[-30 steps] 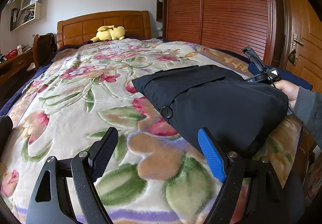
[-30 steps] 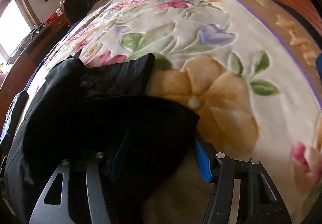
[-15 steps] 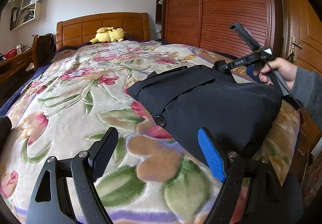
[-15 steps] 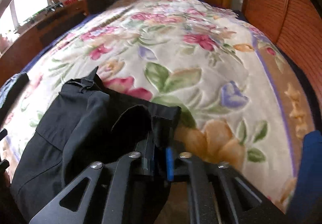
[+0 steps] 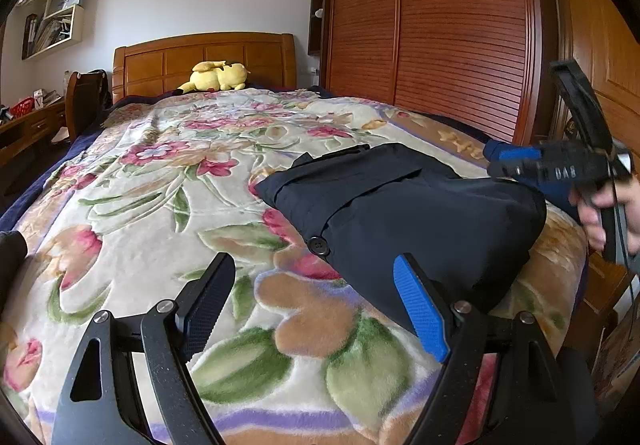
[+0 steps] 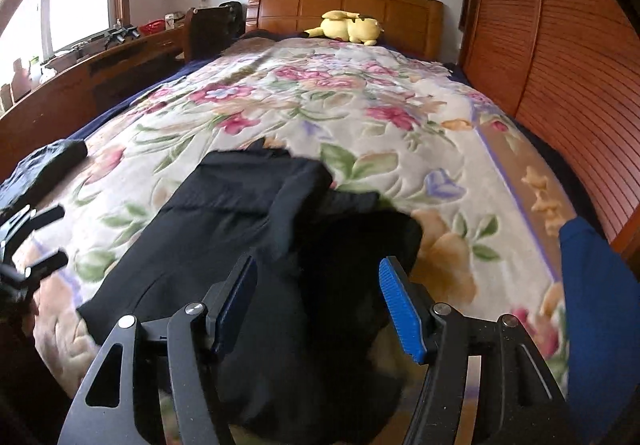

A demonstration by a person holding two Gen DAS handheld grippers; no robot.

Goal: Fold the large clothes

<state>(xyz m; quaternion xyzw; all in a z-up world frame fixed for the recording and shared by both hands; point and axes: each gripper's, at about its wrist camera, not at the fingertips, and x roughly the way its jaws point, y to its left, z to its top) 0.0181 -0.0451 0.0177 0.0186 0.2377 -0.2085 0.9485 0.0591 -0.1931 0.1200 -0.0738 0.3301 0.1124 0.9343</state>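
Dark navy garment [image 5: 404, 213], folded into one bundle at the foot of the bed.
One round button [image 5: 318, 245] shows (smooth cloth on plush floral blanket [image 5: 160, 185]); left gripper [image 5: 316, 305] and right gripper [image 6: 318, 301] both gape wide, holding nothing; one yellow plush toy [image 5: 218, 76] by the wooden headboard [image 5: 200, 57].

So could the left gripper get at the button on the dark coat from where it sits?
Probably yes. The left gripper is open, and only bare blanket lies between it and the button at the coat edge.
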